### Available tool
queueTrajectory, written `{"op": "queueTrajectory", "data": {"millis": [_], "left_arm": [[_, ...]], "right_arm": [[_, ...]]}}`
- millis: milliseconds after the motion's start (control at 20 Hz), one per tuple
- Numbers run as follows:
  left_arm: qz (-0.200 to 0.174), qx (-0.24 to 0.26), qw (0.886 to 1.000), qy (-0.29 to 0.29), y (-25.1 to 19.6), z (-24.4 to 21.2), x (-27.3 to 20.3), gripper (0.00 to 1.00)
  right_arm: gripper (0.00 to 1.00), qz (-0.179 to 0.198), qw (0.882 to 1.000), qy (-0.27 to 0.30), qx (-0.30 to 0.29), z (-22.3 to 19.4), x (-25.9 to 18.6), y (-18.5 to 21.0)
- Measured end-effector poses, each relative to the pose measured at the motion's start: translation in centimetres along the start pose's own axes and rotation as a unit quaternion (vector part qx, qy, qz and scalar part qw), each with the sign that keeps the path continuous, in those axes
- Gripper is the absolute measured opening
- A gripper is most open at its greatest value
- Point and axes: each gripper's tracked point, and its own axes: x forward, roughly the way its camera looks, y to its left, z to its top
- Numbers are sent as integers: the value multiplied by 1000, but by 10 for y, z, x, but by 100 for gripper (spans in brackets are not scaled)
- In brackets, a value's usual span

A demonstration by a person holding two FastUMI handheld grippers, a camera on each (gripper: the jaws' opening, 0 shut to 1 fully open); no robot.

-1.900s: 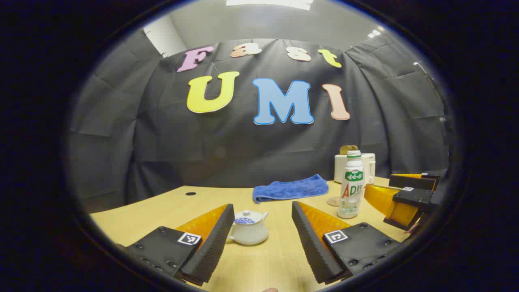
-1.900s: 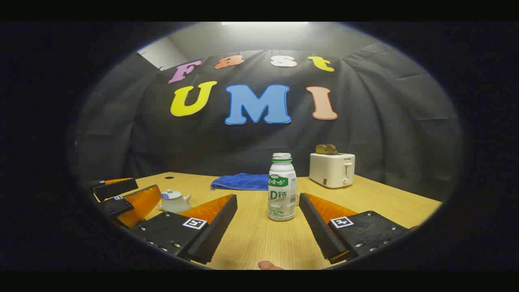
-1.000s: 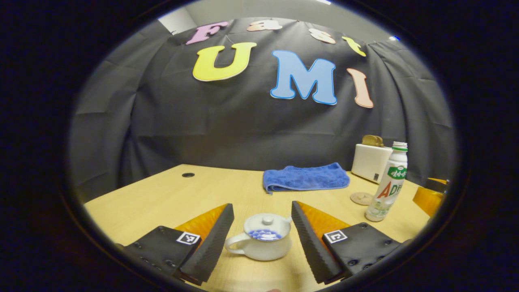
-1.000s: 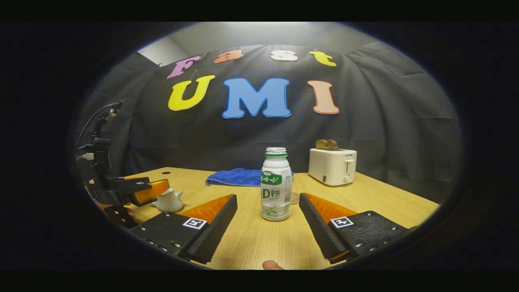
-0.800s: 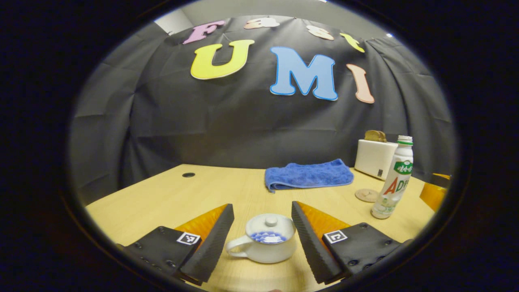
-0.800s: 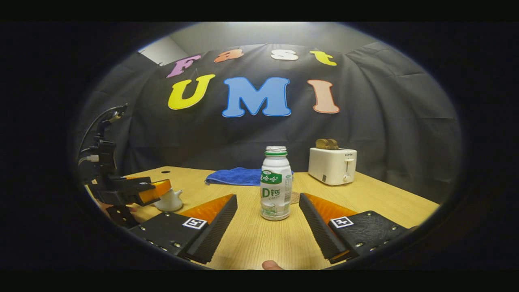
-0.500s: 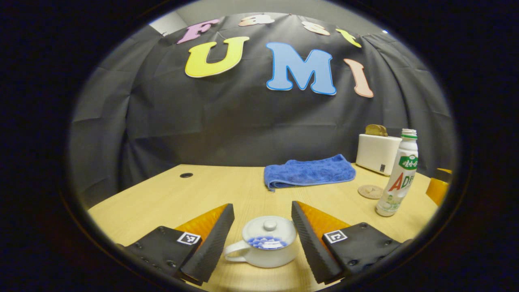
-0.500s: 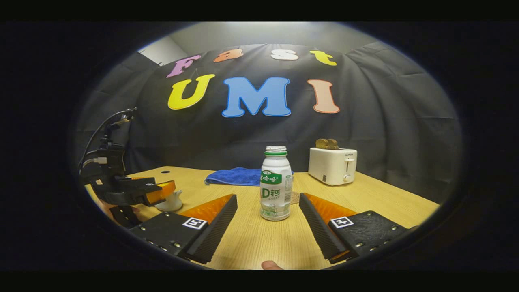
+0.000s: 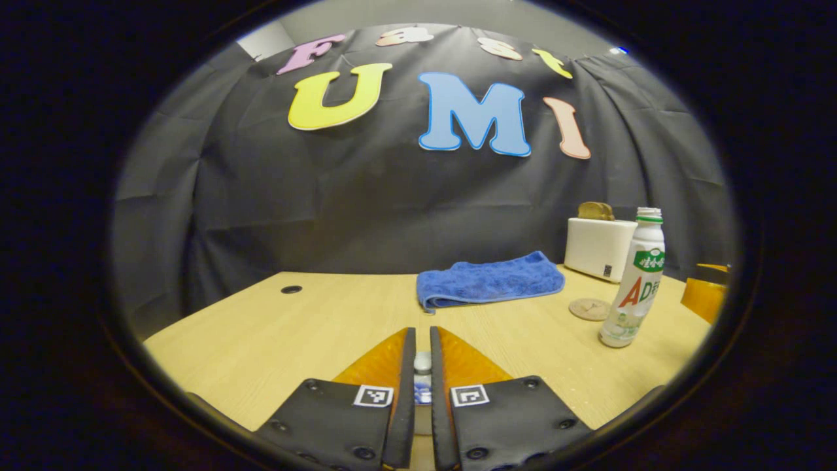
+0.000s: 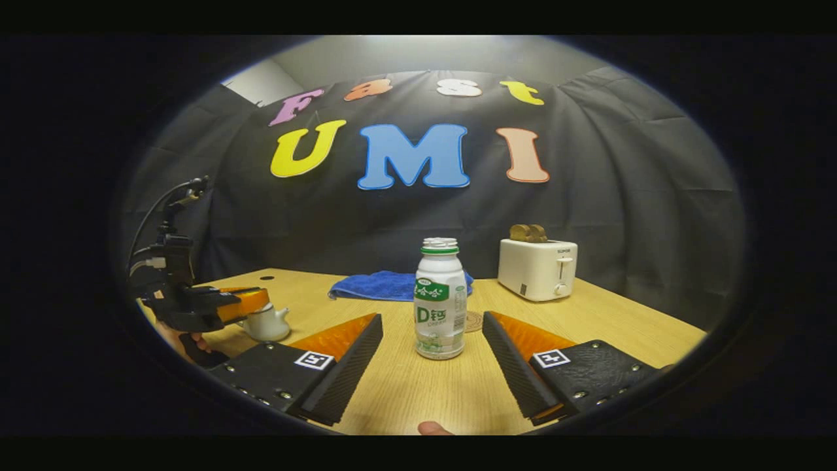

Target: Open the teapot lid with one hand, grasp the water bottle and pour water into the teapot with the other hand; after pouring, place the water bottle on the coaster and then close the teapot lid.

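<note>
Left gripper view first: we log the light wooden tabletop (image 9: 274,327), with the folded blue terry towel (image 9: 487,280) toward its far edge and the white toaster with bread in its slot (image 9: 598,247) near the far right corner.

Next down in size, the white plastic water bottle with green label (image 10: 440,301) stands upright toward the right edge, capless as far as we can tell. The right gripper (image 10: 431,366) sits in front of it with jaws wide apart, bottle just beyond the fingertips, nothing held.

The small white ceramic teapot (image 10: 265,322) sits near the left front of the tabletop. The round tan coaster (image 9: 589,309) lies just behind the bottle, bare.

Smallest: the teapot lid knob (image 9: 423,360), pale and round, seen in the slit between the fingers.

Change noted: half a second ago the left gripper (image 9: 418,386) straddled the teapot with jaws spread; now its jaws have closed to a narrow gap over the lid knob. We judge both fingers are pinching the knob, though contact is partly hidden.

Meaning: the lid is still seated, but the grasp looks made, so lifting it comes next. Bottle untouched; pouring not yet begun.
</note>
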Motion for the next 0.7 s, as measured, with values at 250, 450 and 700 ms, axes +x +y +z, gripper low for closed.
{"op": "queueTrajectory", "data": {"millis": [250, 450, 700], "left_arm": [[7, -2, 998, -69, 9, 43, -21, 19], [3, -6, 994, -106, 10, 65, -62, 15], [-29, -53, 991, -117, -2, 61, -106, 19]], "right_arm": [[95, 4, 1000, 12, -2, -12, 21, -3], [95, -1, 1000, 15, 3, -12, 39, -6], [95, -11, 1000, 13, 6, -10, 71, -6]]}}
